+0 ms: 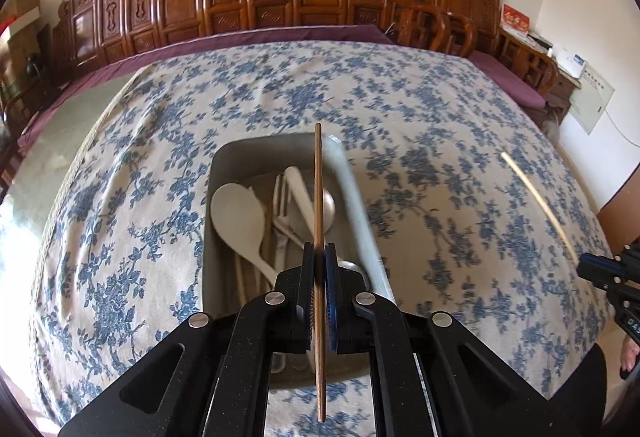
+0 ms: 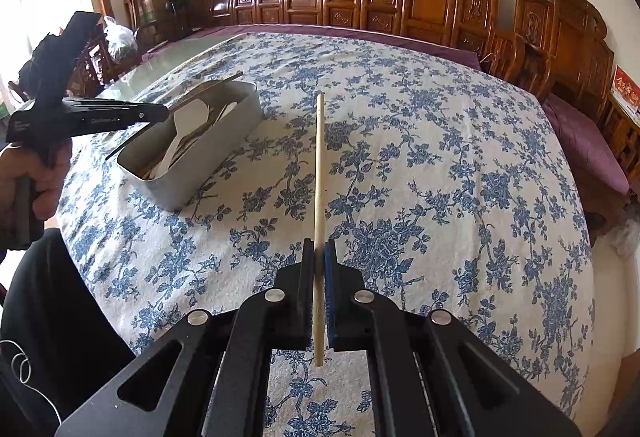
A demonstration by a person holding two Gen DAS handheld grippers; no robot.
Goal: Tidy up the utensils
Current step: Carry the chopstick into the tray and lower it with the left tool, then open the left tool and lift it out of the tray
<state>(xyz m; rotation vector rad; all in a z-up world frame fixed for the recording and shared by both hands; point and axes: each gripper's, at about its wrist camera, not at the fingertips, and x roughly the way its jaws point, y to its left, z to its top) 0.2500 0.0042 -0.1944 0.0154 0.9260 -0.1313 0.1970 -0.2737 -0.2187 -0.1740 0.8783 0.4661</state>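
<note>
The left claw (image 1: 319,257) is clamped on a dark brown chopstick (image 1: 319,197), which runs up the centre of the left wrist view. Its tip stands over the grey metal tray (image 1: 372,221) at centre frame. The tray holds a white rice paddle (image 1: 240,217), pale spoons and other utensils, and rests on the desk under a blue-flowered cloth (image 1: 460,109).

The right claw (image 2: 320,257) is closed on a pale wooden chopstick (image 2: 319,165), held above the cloth at centre of the right wrist view. The tray sits at upper left of that view, well apart from this stick.

Procedure for the step in hand, as judged:
1. Align the dark chopstick with the tray's long axis.
2. Lower the tip past the rim before releasing, clear of the paddle.
3. Bring the pale chopstick across afterwards; keep the two claws apart.

Lettering: small white print on the left tool's body at left of the right wrist view is too small to read. Red cards and a wall notice at the frame edges are likewise illegible.
</note>
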